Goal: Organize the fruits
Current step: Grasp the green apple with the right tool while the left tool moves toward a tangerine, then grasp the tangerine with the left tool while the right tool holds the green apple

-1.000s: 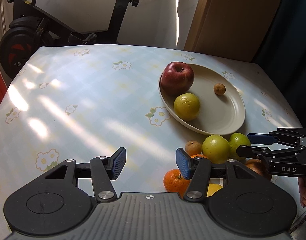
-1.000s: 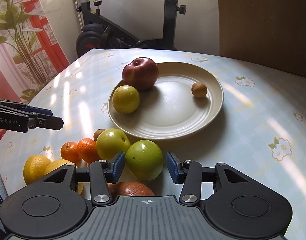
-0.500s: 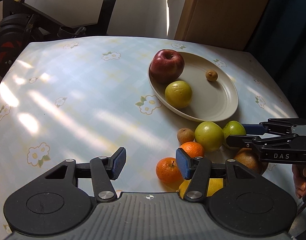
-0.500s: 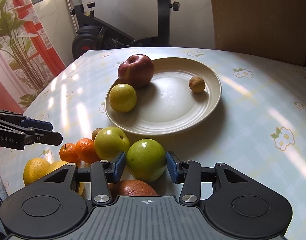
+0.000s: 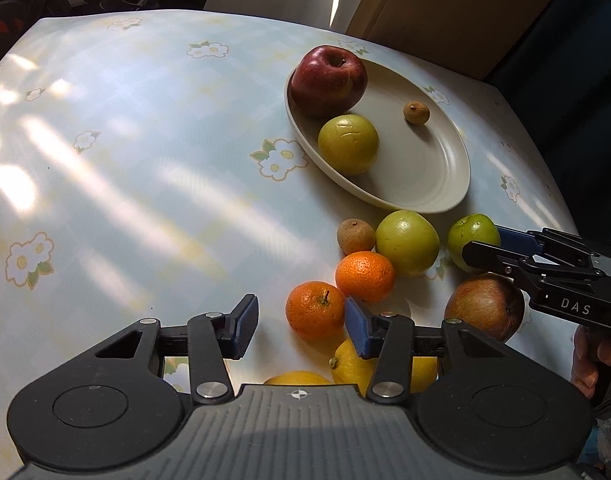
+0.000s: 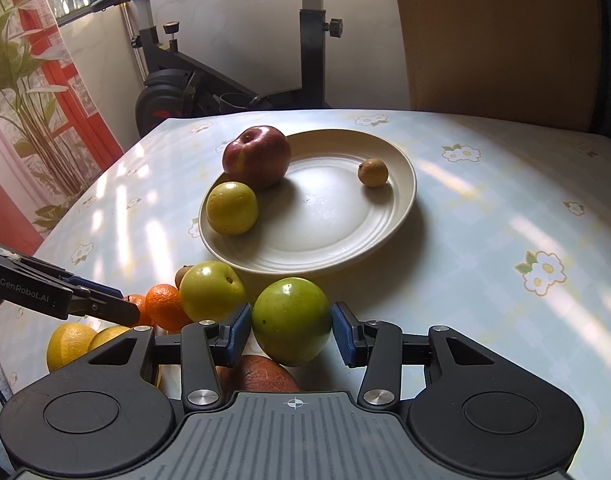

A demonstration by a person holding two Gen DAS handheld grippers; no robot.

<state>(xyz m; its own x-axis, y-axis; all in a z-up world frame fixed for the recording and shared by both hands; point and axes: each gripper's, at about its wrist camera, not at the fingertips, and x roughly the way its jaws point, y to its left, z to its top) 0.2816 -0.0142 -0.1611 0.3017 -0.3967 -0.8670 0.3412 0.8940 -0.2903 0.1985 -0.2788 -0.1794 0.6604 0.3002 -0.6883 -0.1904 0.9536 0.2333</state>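
Observation:
A cream plate (image 5: 425, 176) (image 6: 385, 208) holds a red apple (image 5: 327, 80), a yellow-green apple (image 5: 347, 144) and a small brown fruit (image 5: 416, 113). In front of it lie two oranges, lemons, a brown fruit, a russet apple (image 5: 485, 308) and two green apples. My right gripper (image 6: 291, 334) (image 5: 485, 246) is shut on the nearer green apple (image 6: 291, 320) (image 5: 471, 236), with a pad against each side. My left gripper (image 5: 301, 328) (image 6: 117, 304) is closing. The nearer orange (image 5: 315, 310) sits between its pads beside the right one, with a gap on the left.
The table wears a pale blue flowered cloth (image 5: 145, 160). An exercise bike (image 6: 225, 80) stands beyond its far edge, a plant and red window frame (image 6: 33, 100) to the left, and a wooden panel (image 6: 497, 40) behind. A person's hand (image 5: 589, 364) holds the right gripper.
My left gripper has sunk and tipped down toward the oranges, and its jaws have narrowed around the nearer orange. The green apple now sits snug between the right pads.

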